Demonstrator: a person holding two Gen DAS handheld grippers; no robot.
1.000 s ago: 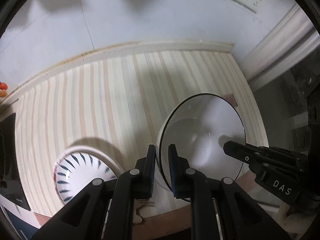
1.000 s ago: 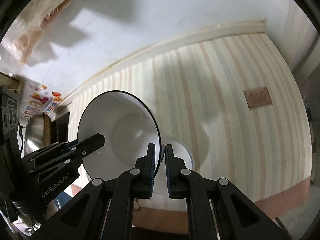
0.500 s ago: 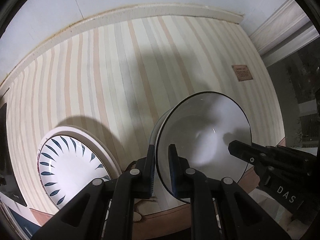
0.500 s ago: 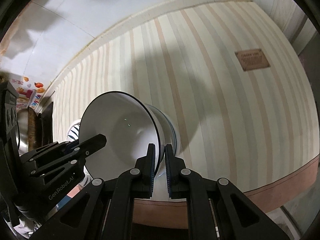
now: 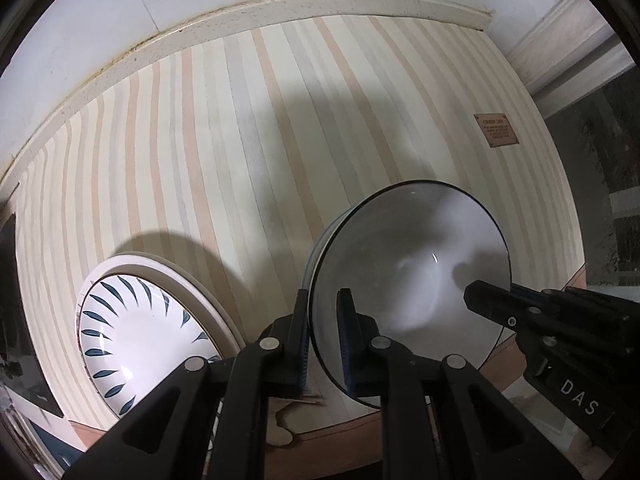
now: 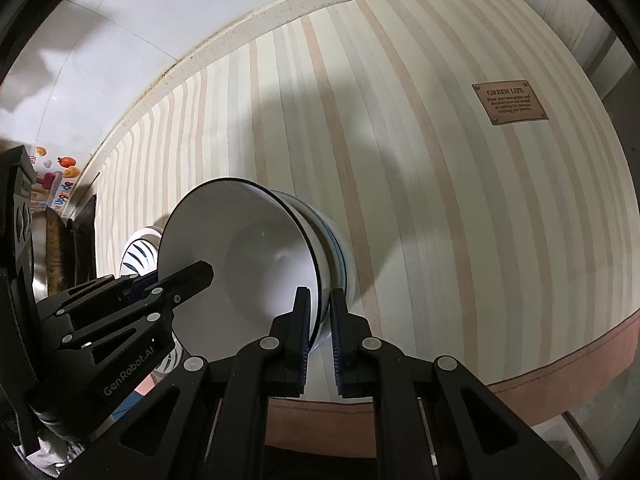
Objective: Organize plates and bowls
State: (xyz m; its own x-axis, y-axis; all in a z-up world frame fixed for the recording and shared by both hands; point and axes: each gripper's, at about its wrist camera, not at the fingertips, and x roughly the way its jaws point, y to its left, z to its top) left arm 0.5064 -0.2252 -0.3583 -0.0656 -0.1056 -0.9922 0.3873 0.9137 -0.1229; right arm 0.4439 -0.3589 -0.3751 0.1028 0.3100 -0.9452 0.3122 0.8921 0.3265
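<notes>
Left wrist view: the left tongs (image 5: 323,320) are seen clenched on the near rim of a white bowl (image 5: 408,264), pointed steeply down. A patterned plate (image 5: 132,340) with blue leaf marks, seated in a cream plate (image 5: 200,292), is shown just left of these tongs; only a sliver of it is caught by the other camera. The right tongs (image 5: 480,300) are seen entering from the right, over the bowl's far rim.

Right wrist view: the right tongs (image 6: 319,320) are seen clamped on the bowl's rim (image 6: 316,264), tilted steeply down. Stacked bowls (image 6: 340,256) beneath the white one are revealed here, right of the tongs. The left tongs (image 6: 200,272) are seen at left. A brown label (image 6: 510,102) on the striped tabletop (image 6: 440,200) is readable here. White wall behind.
</notes>
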